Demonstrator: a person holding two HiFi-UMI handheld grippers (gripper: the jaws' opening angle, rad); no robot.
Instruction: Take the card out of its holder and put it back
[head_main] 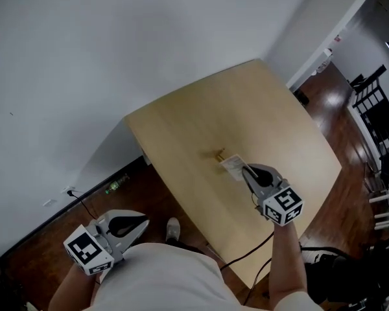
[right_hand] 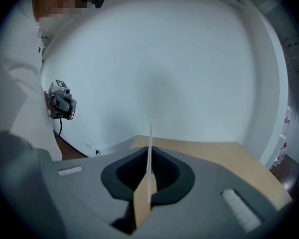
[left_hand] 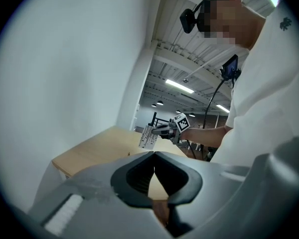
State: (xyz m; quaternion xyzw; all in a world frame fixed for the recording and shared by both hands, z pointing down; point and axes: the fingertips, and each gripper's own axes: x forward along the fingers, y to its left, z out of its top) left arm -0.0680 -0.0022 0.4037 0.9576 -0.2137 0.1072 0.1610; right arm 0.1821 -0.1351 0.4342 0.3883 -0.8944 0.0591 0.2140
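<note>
The right hand-held gripper [head_main: 247,170] pinches a thin, flat white card [head_main: 234,166] above the middle of the pale wooden desk [head_main: 194,115], just beside a small tan holder [head_main: 218,153]. The left hand-held gripper [head_main: 141,223], its grey jaws closed on nothing, hangs beyond the desk's left edge.

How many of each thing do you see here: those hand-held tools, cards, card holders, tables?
Hand-held tools: 2, the left tool shut and empty, the right tool shut on the card
Cards: 1, the card held above the table
Card holders: 1, the holder standing empty on the table
Tables: 1, the table
Total: 5
</note>
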